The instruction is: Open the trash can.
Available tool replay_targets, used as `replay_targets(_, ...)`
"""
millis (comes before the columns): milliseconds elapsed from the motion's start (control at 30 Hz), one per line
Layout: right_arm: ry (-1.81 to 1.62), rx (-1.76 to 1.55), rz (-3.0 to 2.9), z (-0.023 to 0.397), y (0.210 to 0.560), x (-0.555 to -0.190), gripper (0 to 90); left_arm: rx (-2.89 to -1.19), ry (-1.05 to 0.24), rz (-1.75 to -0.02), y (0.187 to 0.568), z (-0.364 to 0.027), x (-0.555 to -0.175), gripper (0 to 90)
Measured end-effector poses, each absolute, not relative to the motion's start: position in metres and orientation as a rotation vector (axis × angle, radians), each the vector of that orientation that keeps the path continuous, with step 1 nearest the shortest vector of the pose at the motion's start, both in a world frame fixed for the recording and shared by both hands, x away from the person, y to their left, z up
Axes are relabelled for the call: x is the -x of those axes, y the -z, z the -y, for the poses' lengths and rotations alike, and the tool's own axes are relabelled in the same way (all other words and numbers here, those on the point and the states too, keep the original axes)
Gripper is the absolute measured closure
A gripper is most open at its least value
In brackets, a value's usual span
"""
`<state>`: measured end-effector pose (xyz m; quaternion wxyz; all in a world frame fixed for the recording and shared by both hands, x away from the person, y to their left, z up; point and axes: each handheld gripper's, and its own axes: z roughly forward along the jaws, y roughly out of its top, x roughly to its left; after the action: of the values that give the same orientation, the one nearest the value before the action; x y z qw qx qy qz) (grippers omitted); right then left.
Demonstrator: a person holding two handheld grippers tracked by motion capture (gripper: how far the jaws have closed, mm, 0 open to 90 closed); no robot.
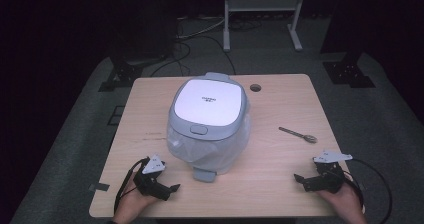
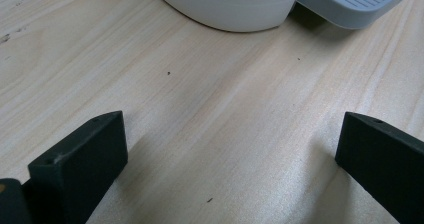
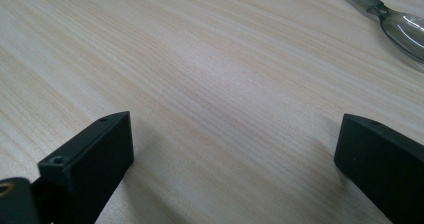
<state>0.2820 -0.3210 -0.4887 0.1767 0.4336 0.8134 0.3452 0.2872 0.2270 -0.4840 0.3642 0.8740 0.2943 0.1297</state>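
A white and grey-blue rice cooker [image 1: 208,121] stands in the middle of the wooden table [image 1: 280,179], lid down, with a grey tab at its front foot. Its white base [image 2: 225,6] and that grey tab [image 2: 350,1] lie just ahead in the left gripper view. A metal spoon [image 1: 299,134] lies to the right of the cooker; its bowl [image 3: 402,26] shows in the right gripper view. My left gripper [image 1: 170,189] rests open near the table's front left, nothing between its jaws. My right gripper [image 1: 300,180] rests open at the front right, also empty.
A round cable hole [image 1: 255,88] sits near the table's far edge. Behind the table stand a white frame [image 1: 262,14], dark stands and loose cables on the floor. A cable trails from each gripper over the front edge.
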Motion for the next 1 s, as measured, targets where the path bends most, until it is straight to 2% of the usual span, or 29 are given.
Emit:
replay_targets(633, -0.978, -1.227, -2.303, 0.321, 0.489, -0.282, 1.2, -2.255, -0.333, -0.733, 0.481, -0.225, -0.285, 0.0)
replay_targets(1000, -0.979, -1.22, -2.308, 0.321, 0.489, -0.283, 1.2, -2.231, -0.319, -0.726, 0.473, -0.228, -0.283, 5.1)
